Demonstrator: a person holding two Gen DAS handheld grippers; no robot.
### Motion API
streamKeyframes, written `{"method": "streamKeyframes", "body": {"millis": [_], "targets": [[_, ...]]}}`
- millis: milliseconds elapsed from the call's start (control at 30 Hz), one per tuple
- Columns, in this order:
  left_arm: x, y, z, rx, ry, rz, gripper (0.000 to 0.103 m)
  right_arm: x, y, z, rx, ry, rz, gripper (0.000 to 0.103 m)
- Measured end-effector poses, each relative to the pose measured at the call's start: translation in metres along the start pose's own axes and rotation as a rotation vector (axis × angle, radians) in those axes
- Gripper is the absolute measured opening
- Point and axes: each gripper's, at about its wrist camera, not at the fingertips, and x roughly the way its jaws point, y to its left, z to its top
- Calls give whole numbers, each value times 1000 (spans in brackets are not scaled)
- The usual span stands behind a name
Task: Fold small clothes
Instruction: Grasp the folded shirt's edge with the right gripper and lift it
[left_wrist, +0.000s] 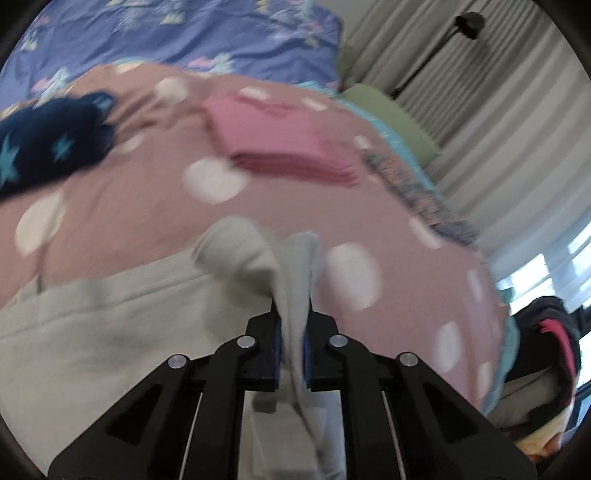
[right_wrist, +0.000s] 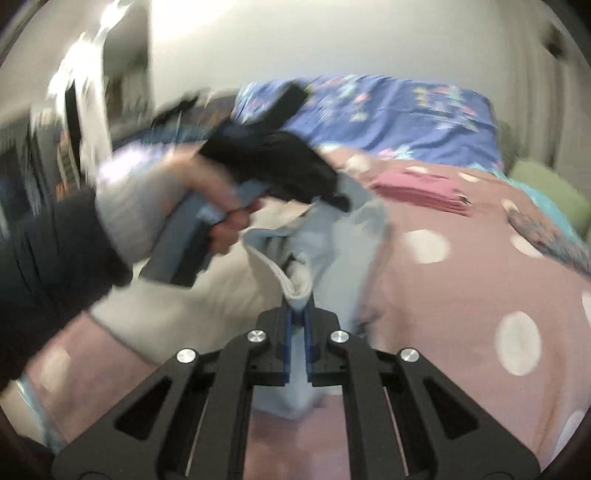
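Mid-fold, we judge: both tools have an edge of the pale grey garment pinched and lifted off the bed; most of it lies on the pink dotted blanket.

Left to right:
- Left tool: jaws narrow, clamped on a bunched edge of the garment. Cloth runs up between the fingers and flops forward. Tool sits low over the bed, pointing across it toward the curtain side.
- Left hand, seen from the right wrist view: wrapped round its tool's handle, raised above the garment, wrist bent, tool nose angled down into the cloth.
- Right tool: jaws narrow, gripping a hemmed edge of the same garment, which looks pale blue-grey here. Tool points forward along the bed, just above the blanket.

Already done, by the look of it: pink folded stack further up the bed. Dark star-print item lies loose at left, probably waiting.

Next move calls for carrying both held edges together in one direction, keeping them level, then laying them flat over the rest. Both frames are blurred, so exact edge alignment we can't tell.
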Motion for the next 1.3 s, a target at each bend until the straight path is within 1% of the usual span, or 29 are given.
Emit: {"method": "streamKeyframes", "body": {"millis": [33,100,133,167,200,233,267,333,400,500,567,600,633,667,733,800,833,867,900,933,967,1000,1033,1100,1167,1267,1300], "targets": [[0,-15,5,12,2,4,9,-14,-25,1,60,-29,-9,5],[11,-54,19,45,-1,-25,9,-29,-63,-5,155,-32,-2,5],[18,-69,21,56,2,-42,9,-34,-84,-13,216,-7,12,5],[30,-88,25,74,5,-59,12,-36,-102,-26,272,24,20,6],[42,-103,26,88,11,-62,17,-37,-111,-34,298,45,12,6],[53,-115,26,95,20,-57,32,-38,-125,-49,329,80,-28,7],[67,-129,23,108,36,-47,36,-39,-133,-61,348,108,-57,9],[89,-148,15,172,79,-21,36,-44,-152,-82,409,151,-65,9],[96,-159,7,231,91,32,36,-48,-164,-94,454,169,-51,9],[85,-154,-4,274,65,86,36,-52,-175,-87,441,147,-55,9],[65,-148,-15,297,27,117,36,-48,-179,-70,403,125,-25,10],[55,-145,-21,304,14,126,36,-45,-181,-59,392,115,3,12],[41,-139,-32,307,-4,130,36,-39,-184,-46,386,103,50,15],[33,-135,-39,302,-7,119,37,-32,-189,-33,387,95,92,16],[23,-125,-59,286,2,87,37,-6,-203,-2,421,102,213,19],[23,-115,-82,286,27,59,37,32,-216,25,476,150,318,22],[27,-112,-92,295,42,58,37,51,-220,35,500,179,346,24],[35,-108,-105,301,71,55,37,80,-223,46,538,225,365,24],[42,-105,-115,301,90,51,37,101,-220,52,554,272,381,27],[44,-103,-126,317,50,53,37,121,-217,55,563,314,390,33],[43,-103,-132,334,15,42,38,137,-213,56,570,353,381,35],[43,-101,-136,335,5,19,38,146,-206,57,571,382,371,41],[43,-99,-138,322,-1,-5,38,159,-201,54,570,421,356,43],[42,-90,-136,284,-8,-56,38,173,-195,52,572,448,347,43],[45,-81,-133,241,-4,-103,38,185,-194,55,570,459,367,45],[47,-78,-133,228,-8,-122,39,200,-199,62,595,466,406,46],[49,-80,-134,234,-10,-117,39,204,-200,65,614,454,406,44]]}}
